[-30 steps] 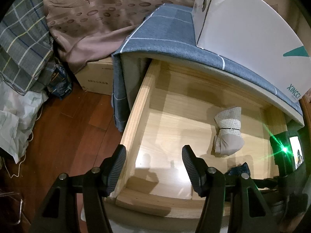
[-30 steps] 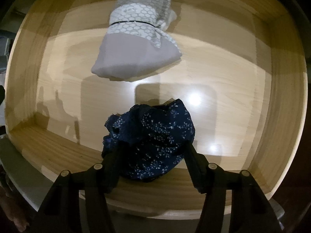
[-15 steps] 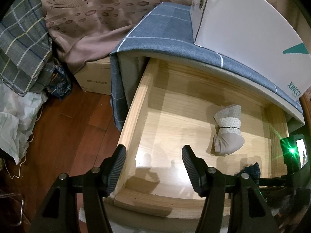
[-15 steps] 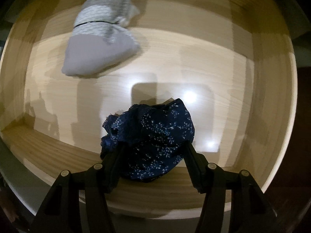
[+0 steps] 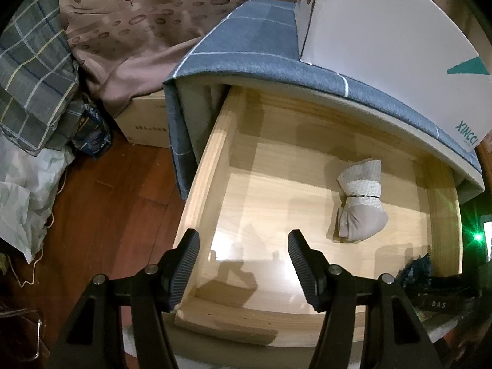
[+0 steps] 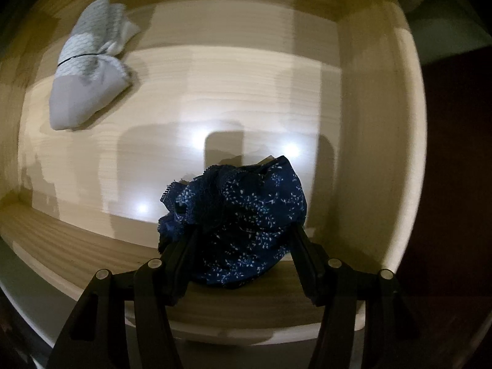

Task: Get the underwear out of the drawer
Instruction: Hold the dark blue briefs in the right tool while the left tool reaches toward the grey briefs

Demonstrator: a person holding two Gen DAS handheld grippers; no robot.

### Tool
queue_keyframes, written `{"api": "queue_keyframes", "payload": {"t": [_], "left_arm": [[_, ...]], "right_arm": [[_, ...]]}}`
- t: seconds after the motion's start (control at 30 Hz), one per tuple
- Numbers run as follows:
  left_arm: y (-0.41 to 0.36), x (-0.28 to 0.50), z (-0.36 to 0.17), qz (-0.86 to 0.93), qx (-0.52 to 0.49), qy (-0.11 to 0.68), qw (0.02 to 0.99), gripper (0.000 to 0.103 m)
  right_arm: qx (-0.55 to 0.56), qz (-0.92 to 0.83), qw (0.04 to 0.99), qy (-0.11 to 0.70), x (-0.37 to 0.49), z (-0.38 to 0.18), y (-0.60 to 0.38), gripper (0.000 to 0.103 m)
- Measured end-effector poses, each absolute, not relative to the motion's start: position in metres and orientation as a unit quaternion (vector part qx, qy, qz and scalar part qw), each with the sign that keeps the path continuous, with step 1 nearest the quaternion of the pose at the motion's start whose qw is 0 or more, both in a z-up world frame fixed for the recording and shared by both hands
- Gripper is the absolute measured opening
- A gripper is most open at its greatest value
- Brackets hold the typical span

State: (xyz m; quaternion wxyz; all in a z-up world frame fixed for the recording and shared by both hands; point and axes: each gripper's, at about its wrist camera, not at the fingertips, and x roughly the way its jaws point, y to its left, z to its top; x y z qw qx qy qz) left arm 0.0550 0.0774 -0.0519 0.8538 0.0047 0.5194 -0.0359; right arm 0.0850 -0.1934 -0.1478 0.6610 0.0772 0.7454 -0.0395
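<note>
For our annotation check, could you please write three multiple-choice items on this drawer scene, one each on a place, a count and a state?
1. Where does the large white cardboard box stand?
A. On the grey-blue cloth-covered cabinet top above the open light wooden drawer
B. Inside the drawer
C. On the floor

2. How many cloth bundles are in the drawer?
A. One
B. Two
C. Four

3. What is between the fingers of the right tool?
A. Nothing
B. The grey and white honeycomb-patterned rolled garment
C. The dark blue white-flecked lace-edged underwear

Answers:
1 A, the box rests on the cloth over the drawer.
2 B, only the grey roll and the blue bundle show.
3 C, the closing fingers flank the blue bundle and appear to press its sides, near the drawer's front wall.
</note>
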Motion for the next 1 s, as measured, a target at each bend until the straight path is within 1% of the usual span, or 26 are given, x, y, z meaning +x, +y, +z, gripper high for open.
{"api": "queue_keyframes", "payload": {"t": [0.03, 0.17, 0.23, 0.3, 0.43, 0.5, 0.57, 0.83, 1.0], "left_arm": [[0.077, 0.055, -0.053, -0.036, 0.007, 0.52, 0.853, 0.061], [0.072, 0.056, -0.055, -0.036, 0.016, 0.523, 0.852, 0.061], [0.069, 0.057, -0.057, -0.037, 0.02, 0.526, 0.849, 0.061], [0.066, 0.057, -0.059, -0.038, 0.023, 0.53, 0.847, 0.061], [0.059, 0.059, -0.064, -0.043, 0.037, 0.538, 0.841, 0.061], [0.056, 0.06, -0.067, -0.047, 0.04, 0.545, 0.836, 0.061], [0.054, 0.06, -0.068, -0.048, 0.039, 0.548, 0.834, 0.061], [0.04, 0.065, -0.074, -0.07, 0.054, 0.572, 0.815, 0.061], [0.019, 0.075, -0.071, -0.099, 0.039, 0.583, 0.805, 0.061]], "right_arm": [[0.07, -0.039, 0.662, 0.745, 0.085, -0.147, -0.193, 0.051], [0.06, -0.041, 0.668, 0.74, 0.079, -0.145, -0.192, 0.05], [0.063, -0.046, 0.671, 0.738, 0.074, -0.149, -0.188, 0.047], [0.068, -0.056, 0.673, 0.734, 0.062, -0.157, -0.204, 0.044], [0.077, -0.074, 0.676, 0.729, 0.052, -0.158, -0.202, 0.042], [0.081, -0.086, 0.675, 0.728, 0.049, -0.159, -0.205, 0.038], [0.083, -0.1, 0.676, 0.725, 0.046, -0.161, -0.195, 0.037], [0.089, -0.113, 0.678, 0.721, 0.041, -0.166, -0.19, 0.037], [0.088, -0.109, 0.68, 0.72, 0.05, -0.163, -0.202, 0.037]]}}
